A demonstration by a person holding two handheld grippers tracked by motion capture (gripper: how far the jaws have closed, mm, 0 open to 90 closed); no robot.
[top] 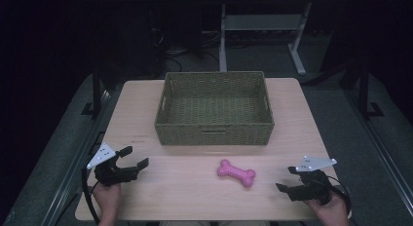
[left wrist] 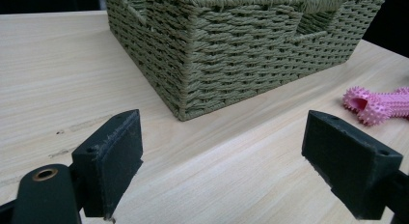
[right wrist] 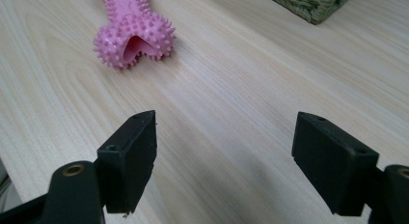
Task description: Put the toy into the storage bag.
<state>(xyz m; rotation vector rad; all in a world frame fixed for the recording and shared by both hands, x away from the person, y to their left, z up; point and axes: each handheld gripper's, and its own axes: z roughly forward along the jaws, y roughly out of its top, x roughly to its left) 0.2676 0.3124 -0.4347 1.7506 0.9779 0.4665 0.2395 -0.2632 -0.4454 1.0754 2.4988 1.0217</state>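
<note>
A pink spiky bone toy (top: 236, 173) lies on the wooden table (top: 195, 197), in front of a green woven basket (top: 214, 133). My left gripper (top: 134, 158) rests near the table's front left corner, open, with nothing between its jaws. My right gripper (top: 287, 178) sits at the front right, open and holding nothing, a short way right of the toy. The left gripper view has the basket's corner (left wrist: 185, 96) ahead and the bone toy (left wrist: 376, 104) at the far right. In the right gripper view the bone toy (right wrist: 132, 33) lies ahead to the upper left, beyond my right gripper (right wrist: 224, 151).
The basket (right wrist: 313, 2) holds nothing that I can see inside. Behind the table a dark floor carries a white desk frame (top: 297, 46) and cables. Metal rails (top: 384, 153) run along both sides of the table.
</note>
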